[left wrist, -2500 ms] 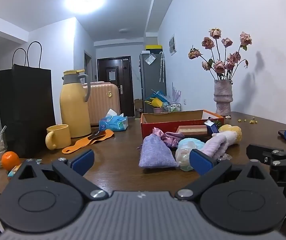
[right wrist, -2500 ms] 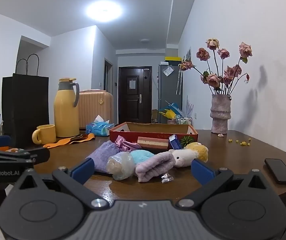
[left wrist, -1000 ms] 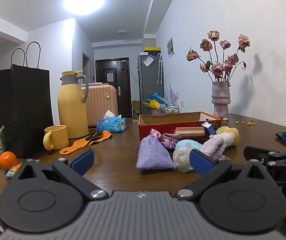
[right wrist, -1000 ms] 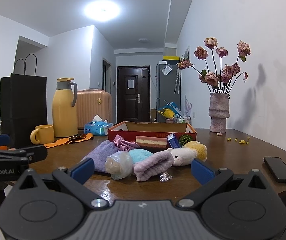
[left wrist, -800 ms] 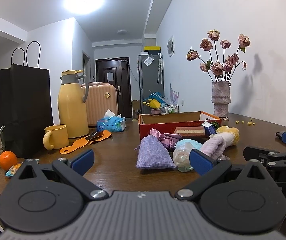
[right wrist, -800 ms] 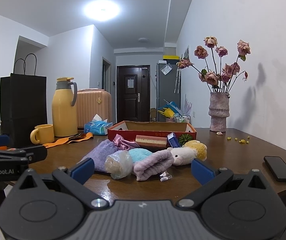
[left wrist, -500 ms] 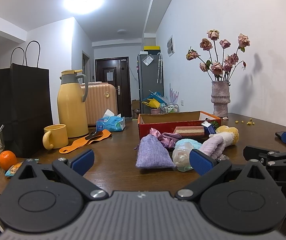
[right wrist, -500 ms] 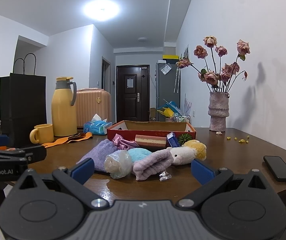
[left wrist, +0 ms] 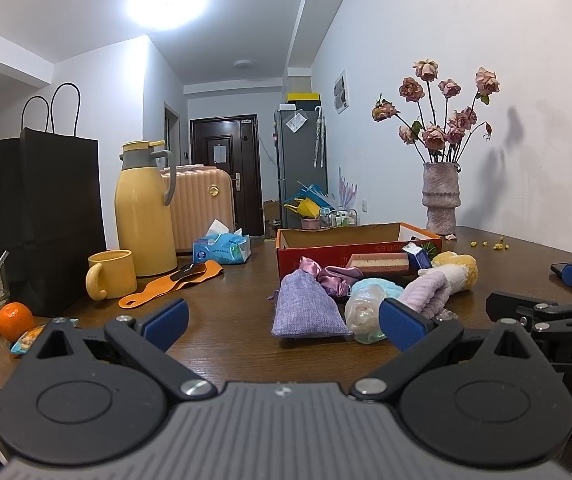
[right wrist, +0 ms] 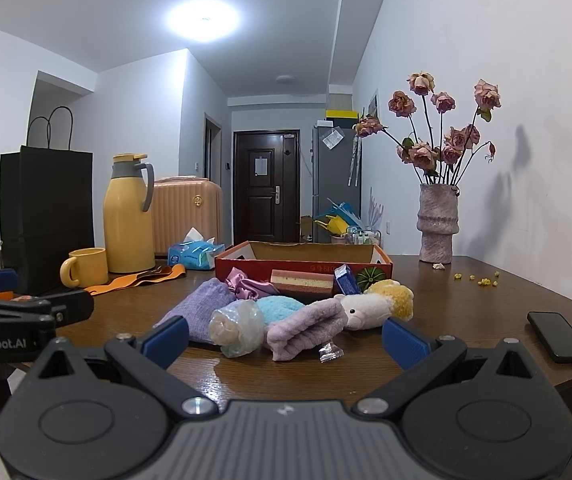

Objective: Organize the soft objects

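Note:
A heap of soft things lies on the brown table in front of an open red cardboard box (left wrist: 366,250) (right wrist: 306,270): a lilac fabric pouch (left wrist: 306,310) (right wrist: 206,308), a pink satin scrunchie (left wrist: 332,276), a clear crinkly wrapped ball (left wrist: 362,314) (right wrist: 238,328), a light blue plush (right wrist: 280,308), a rolled lilac towel (left wrist: 426,292) (right wrist: 306,330) and a white and yellow plush sheep (right wrist: 378,306). My left gripper (left wrist: 284,318) and right gripper (right wrist: 286,336) are both open and empty, held just short of the heap.
On the left stand a black paper bag (left wrist: 50,220), a yellow thermos jug (left wrist: 144,210), a yellow mug (left wrist: 110,274), a tissue pack (left wrist: 222,246), an orange strap (left wrist: 174,284), a glass and an orange (left wrist: 14,320). A vase of dried roses (right wrist: 436,224) and a phone (right wrist: 558,336) are on the right.
Both grippers have drifted slightly; the view has shifted a little. Both stay open, and nothing on the table has moved.

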Demonstrator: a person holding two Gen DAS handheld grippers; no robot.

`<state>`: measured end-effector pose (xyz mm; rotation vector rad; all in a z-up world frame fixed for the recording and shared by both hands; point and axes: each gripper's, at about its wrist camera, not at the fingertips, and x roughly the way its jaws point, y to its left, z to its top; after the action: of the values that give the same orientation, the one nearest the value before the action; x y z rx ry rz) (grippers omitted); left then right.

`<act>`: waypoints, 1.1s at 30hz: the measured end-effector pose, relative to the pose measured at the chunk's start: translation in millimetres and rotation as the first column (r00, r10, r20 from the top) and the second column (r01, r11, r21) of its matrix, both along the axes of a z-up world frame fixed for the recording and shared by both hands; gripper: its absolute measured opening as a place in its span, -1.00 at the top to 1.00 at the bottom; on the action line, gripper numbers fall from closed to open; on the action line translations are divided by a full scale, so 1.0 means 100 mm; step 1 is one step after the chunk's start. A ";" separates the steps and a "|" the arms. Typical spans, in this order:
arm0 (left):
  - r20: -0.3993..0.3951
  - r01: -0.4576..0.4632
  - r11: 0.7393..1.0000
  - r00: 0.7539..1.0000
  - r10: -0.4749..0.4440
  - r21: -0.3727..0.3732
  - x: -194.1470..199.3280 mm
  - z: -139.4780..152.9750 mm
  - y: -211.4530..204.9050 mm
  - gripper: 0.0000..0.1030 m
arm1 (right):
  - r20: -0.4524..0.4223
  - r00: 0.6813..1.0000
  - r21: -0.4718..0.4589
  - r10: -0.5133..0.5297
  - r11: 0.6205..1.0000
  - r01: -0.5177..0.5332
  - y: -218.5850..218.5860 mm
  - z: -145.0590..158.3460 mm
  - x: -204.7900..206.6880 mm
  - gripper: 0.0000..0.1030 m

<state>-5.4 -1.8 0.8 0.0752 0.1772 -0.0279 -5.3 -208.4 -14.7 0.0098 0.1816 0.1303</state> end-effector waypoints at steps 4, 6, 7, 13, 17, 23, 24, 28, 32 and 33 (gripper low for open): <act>0.001 0.000 1.000 1.000 0.000 0.000 0.00 0.00 0.00 -1.00 | 0.000 1.000 0.000 0.000 1.000 0.000 0.00 0.00 0.00 -1.00; 0.001 -0.001 1.000 1.000 0.001 0.001 0.00 0.00 0.00 -1.00 | 0.001 1.000 -0.001 0.000 1.000 0.000 0.00 0.00 0.00 -1.00; 0.001 0.000 1.000 1.000 0.000 0.000 0.00 0.00 0.00 -1.00 | 0.001 1.000 -0.001 0.000 1.000 0.000 0.00 0.00 0.00 -1.00; 0.001 0.000 1.000 1.000 0.000 0.000 0.00 0.00 0.00 -1.00 | 0.001 1.000 -0.001 0.000 1.000 0.000 0.00 0.00 0.00 -1.00; 0.001 0.000 1.000 1.000 0.000 0.000 0.00 0.00 0.00 -1.00 | 0.000 1.000 -0.002 0.001 1.000 -0.001 0.00 0.00 0.00 -1.00; -0.019 -0.007 1.000 1.000 0.007 -0.011 0.08 0.00 0.04 -1.00 | -0.004 1.000 0.002 -0.003 1.000 0.003 0.00 -0.01 0.02 -1.00; -0.020 -0.007 1.000 1.000 0.007 -0.014 0.10 0.00 0.05 -1.00 | -0.005 1.000 0.004 -0.003 1.000 0.003 -0.01 -0.02 0.02 -1.00; -0.031 -0.031 0.999 0.999 0.030 -0.036 0.28 0.00 0.14 -1.00 | 0.000 1.000 0.002 -0.010 1.000 0.010 -0.05 -0.03 0.10 -1.00; -0.072 -0.024 0.997 0.997 0.018 -0.075 0.57 -0.05 0.21 -1.00 | -0.002 1.000 0.021 -0.016 1.000 0.016 -0.11 -0.04 0.28 -1.00; -0.079 -0.017 0.997 0.997 0.010 -0.077 0.65 -0.06 0.21 -1.00 | -0.001 1.000 0.019 -0.011 1.000 0.011 -0.12 -0.06 0.36 -1.00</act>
<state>59.9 19.5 -5.3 -0.0048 0.2552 -0.0244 30.3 -220.0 -20.5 0.0296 0.1816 0.1213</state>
